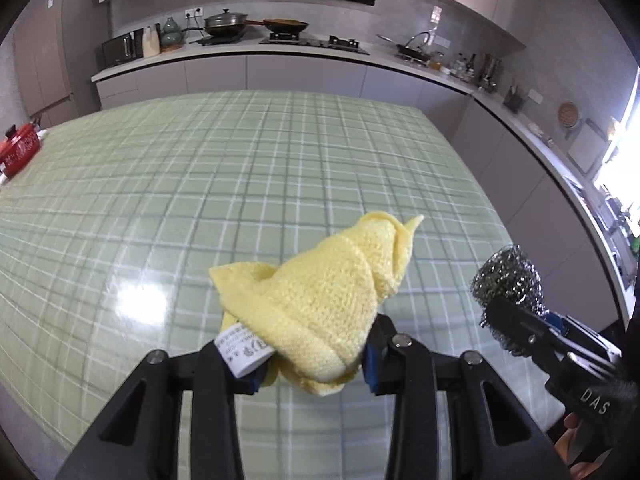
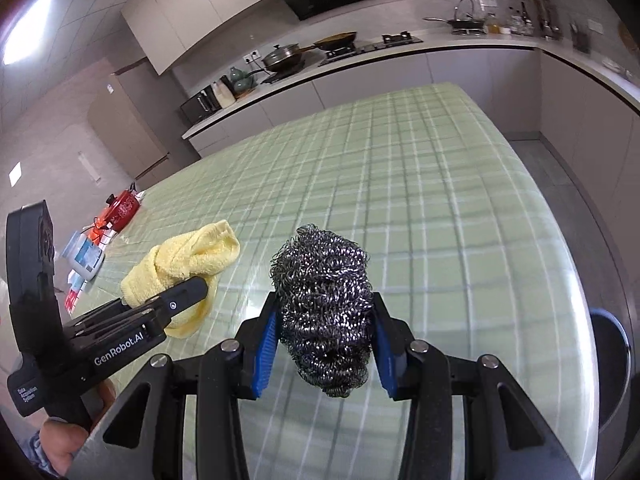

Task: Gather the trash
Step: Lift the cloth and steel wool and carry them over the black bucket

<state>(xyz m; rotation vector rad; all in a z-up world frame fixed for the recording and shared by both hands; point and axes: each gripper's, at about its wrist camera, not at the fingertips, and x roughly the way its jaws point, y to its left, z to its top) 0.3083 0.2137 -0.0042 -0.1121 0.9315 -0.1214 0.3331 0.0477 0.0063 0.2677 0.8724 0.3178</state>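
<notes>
Cloth, yellow, terry, crumpled (image 1: 320,300), pinched between the black fingers of the left gripper (image 1: 310,360), blue pads pressed into its folds, white care label (image 1: 242,354) hanging out at 9 o'clock of the bundle. Held above the green plaid glossy tablecloth (image 1: 200,184), clear of the surface as far as could be told. Seen again in the right wrist view at 9 o'clock of the scourer, same yellow cloth (image 2: 188,264) gripped by the left gripper (image 2: 188,296) lettered GenRobot.AI.

Ball of steel wool, silver-grey, coiled (image 2: 324,308), clamped between the blue-padded fingers (image 2: 266,348) of the right gripper (image 2: 324,344), pads closed against both of its sides. Also held over the tablecloth (image 2: 440,208), near its 6 o'clock edge. From the left wrist camera, found at 3 o'clock of the cloth: steel wool (image 1: 508,276) at the tip of the right gripper (image 1: 516,320), the two loads near each other but apart.

Red tin with a lid (image 1: 20,148) at 9 o'clock on the table's far side; beside it, in the right wrist view, small white and blue packets (image 2: 86,258). Grey kitchen counter (image 1: 280,50) at 12 o'clock, with dark pans (image 1: 226,24) on the hob.
</notes>
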